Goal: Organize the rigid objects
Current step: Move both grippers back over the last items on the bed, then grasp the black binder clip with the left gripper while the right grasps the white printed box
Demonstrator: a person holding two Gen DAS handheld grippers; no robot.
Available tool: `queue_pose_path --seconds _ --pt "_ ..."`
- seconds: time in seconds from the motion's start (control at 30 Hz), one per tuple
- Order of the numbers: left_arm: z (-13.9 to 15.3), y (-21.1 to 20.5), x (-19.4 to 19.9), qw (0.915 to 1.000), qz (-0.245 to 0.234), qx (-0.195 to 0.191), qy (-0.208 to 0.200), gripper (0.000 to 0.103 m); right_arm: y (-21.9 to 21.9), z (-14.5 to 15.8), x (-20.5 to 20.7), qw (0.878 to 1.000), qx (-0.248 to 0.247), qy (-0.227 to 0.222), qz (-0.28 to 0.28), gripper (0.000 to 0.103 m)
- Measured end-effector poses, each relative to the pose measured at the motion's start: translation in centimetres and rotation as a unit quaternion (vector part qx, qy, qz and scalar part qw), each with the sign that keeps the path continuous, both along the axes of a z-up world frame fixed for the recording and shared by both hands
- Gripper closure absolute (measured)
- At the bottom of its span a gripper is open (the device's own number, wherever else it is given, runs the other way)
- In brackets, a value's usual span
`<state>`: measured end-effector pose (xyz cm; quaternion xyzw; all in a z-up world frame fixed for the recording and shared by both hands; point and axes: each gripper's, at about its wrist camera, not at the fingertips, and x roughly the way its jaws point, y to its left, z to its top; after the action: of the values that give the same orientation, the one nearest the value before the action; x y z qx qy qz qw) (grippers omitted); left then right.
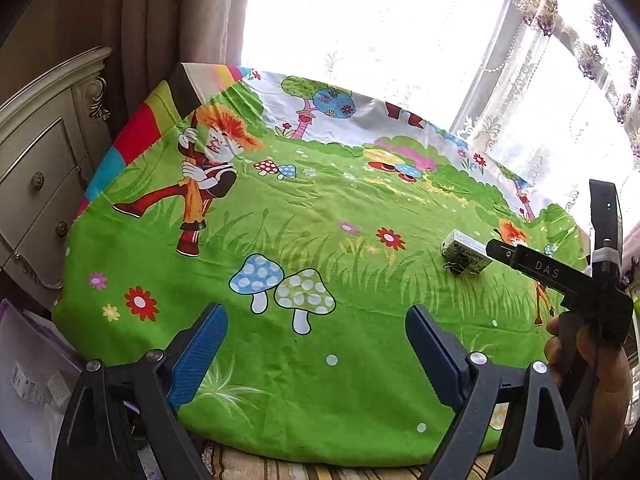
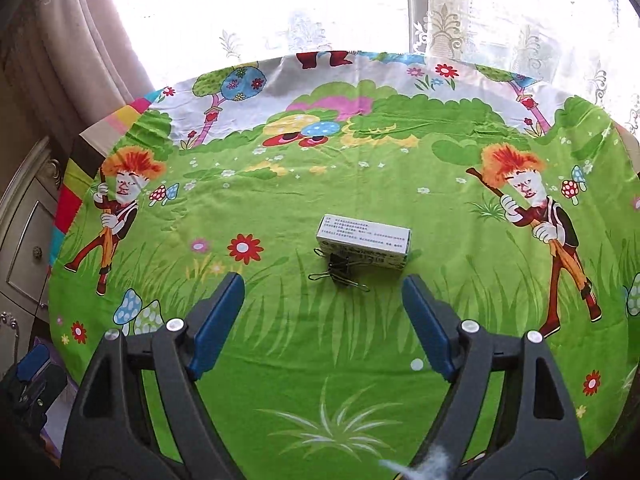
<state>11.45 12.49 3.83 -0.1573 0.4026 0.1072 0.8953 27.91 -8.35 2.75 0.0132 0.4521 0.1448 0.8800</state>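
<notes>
A small white box (image 2: 363, 238) with printed text and a green lower edge lies on the green cartoon cloth (image 2: 320, 360). Black binder clips (image 2: 340, 274) lie loose against its near side. My right gripper (image 2: 323, 284) hangs just short of the clips, open, with nothing between its blue pads. The left wrist view shows the same box (image 1: 466, 254) and clips (image 1: 460, 269) far to the right, with the right gripper's black body and a hand (image 1: 592, 360) beside them. My left gripper (image 1: 316, 316) is open over bare cloth near two printed mushrooms, holding nothing.
The cloth covers a round table whose edge curves close on the left and near side. A cream carved drawer cabinet (image 1: 36, 184) stands left of it. Curtains and a bright window (image 2: 320, 8) lie behind. A purple-edged white box (image 1: 28, 392) sits low on the left.
</notes>
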Motion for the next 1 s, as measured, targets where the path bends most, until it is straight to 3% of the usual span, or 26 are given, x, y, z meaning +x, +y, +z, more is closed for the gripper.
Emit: queue_pose_path --seconds 0.33,0.6,0.67,0.8,0.93,1.0 --pt "-2.7 -8.7 9.2 0.9915 -0.129 -0.018 0.005 0.016 -8.9 -1.2 3.2 0.994 0.016 -0.003 -0.11 0.017" --pt "-6.1 -12.3 14.8 0.9849 -0.168 -0.028 0.031 0.019 -12.1 -2.0 3.7 0.985 0.04 -0.016 -0.17 0.017" --pt "-6.9 -12.8 15.8 0.9838 -0.173 -0.02 0.041 0.026 -12.8 -2.1 3.6 0.982 0.045 -0.02 -0.183 0.017" --pt "-8.0 -13.6 17.1 0.9822 -0.182 -0.004 0.048 0.03 -13.4 -2.1 3.5 0.977 0.052 -0.029 -0.203 0.017" --pt "-8.7 -14.1 17.7 0.9812 -0.186 0.02 0.048 0.05 -12.8 -2.1 3.4 0.978 0.047 -0.036 -0.202 0.015" --pt "-8.7 -14.2 17.8 0.9802 -0.191 0.027 0.045 0.05 -12.2 -2.2 3.4 0.979 0.043 -0.038 -0.194 0.014"
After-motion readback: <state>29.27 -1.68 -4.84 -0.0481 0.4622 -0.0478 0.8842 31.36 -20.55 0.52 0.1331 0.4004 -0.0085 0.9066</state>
